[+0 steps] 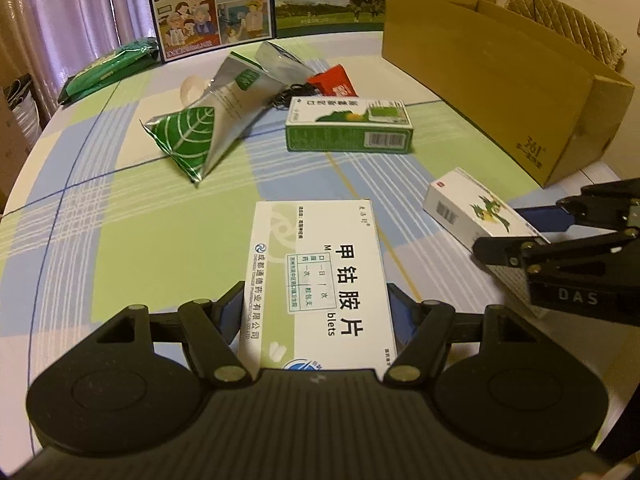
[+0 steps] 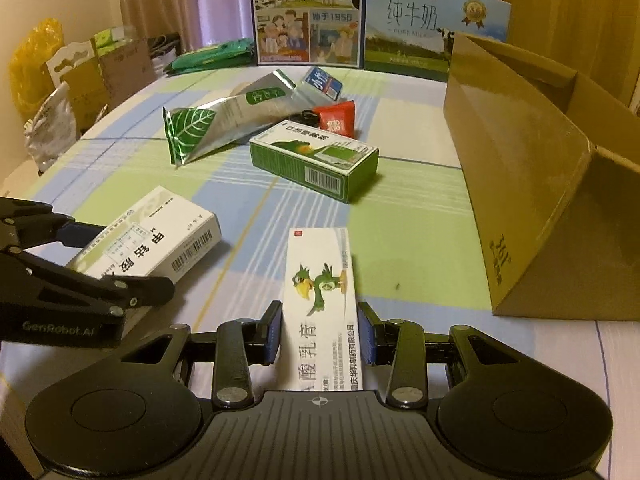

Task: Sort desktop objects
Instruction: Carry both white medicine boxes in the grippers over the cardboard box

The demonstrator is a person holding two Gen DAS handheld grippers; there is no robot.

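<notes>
- Medicine boxes sit in both tools, over the near edge of the tabletop (image 1: pixel 120 216), which wears a green, blue and white checked cloth.
- Left tool (image 1: pixel 318 312): its two blue-padded fingers press against the long sides of a flat white box (image 1: pixel 320 280), pinching it. That box has pale green swirls, large black Chinese print and a small stamped label on its top face; a barcode shows on its end in the right wrist view.
- Right tool (image 2: pixel 320 336): its fingers are pinching a narrow white box (image 2: pixel 320 300) printed with a green cartoon bird, a small red square at its far end and black Chinese lettering nearer the camera.
- Toward the middle of the tabletop lies a green and white box (image 2: pixel 316 164) with a barcode on its side.
- Just behind it lean a silver pouch (image 2: pixel 224 120) with a green leaf print, and a red packet (image 2: pixel 336 118).
- An open cardboard carton (image 2: pixel 532 184) stands along the right edge.
- Milk cartons (image 2: pixel 308 12) stand upright at the far edge, with a green packet (image 2: pixel 212 56) lying near the far left edge.
</notes>
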